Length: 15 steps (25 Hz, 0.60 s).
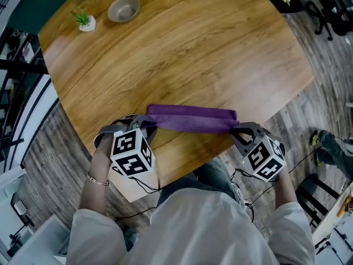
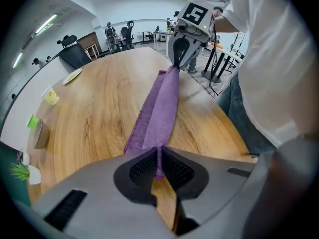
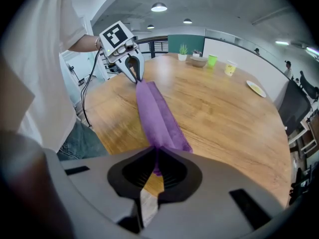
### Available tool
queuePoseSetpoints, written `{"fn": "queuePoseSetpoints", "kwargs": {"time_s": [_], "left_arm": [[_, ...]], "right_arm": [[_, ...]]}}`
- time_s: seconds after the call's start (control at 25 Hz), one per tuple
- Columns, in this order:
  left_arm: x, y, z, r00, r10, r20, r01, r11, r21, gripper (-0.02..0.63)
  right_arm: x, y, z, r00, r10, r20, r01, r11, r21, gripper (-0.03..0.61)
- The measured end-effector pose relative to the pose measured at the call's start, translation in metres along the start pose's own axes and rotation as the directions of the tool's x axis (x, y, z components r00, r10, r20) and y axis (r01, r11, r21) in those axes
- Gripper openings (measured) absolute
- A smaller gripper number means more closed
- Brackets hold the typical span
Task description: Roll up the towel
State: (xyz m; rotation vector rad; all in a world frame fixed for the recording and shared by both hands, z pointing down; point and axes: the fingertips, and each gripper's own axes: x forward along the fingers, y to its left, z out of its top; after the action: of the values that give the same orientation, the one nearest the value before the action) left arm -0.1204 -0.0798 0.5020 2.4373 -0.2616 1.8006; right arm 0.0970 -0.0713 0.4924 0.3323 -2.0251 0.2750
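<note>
The fingers of the left gripper (image 2: 158,166) are pinched tight on one end of the folded purple cloth towel (image 2: 159,108). Those of the right gripper (image 3: 157,168) clamp its other end. The towel lies as a long narrow band near the front edge of the round wooden surface (image 1: 182,54). A grey metal bowl (image 1: 123,8) and a small green potted plant (image 1: 84,20) sit at the far side.
</note>
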Motion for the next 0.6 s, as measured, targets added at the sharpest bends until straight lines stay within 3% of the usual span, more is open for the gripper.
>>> {"fn": "queuePoseSetpoints", "kwargs": {"time_s": [0.28, 0.6], "left_arm": [[0.002, 0.031, 0.007, 1.0, -0.022, -0.007, 0.022, 0.999, -0.048, 0.034], [0.016, 0.059, 0.011, 1.0, 0.007, -0.026, -0.009, 0.998, -0.06, 0.035]], "right_arm": [[0.002, -0.035, 0.008, 1.0, 0.021, 0.023, -0.022, 0.999, 0.041, 0.028], [0.017, -0.058, 0.005, 1.0, 0.017, 0.017, -0.018, 0.999, 0.048, 0.034]]}}
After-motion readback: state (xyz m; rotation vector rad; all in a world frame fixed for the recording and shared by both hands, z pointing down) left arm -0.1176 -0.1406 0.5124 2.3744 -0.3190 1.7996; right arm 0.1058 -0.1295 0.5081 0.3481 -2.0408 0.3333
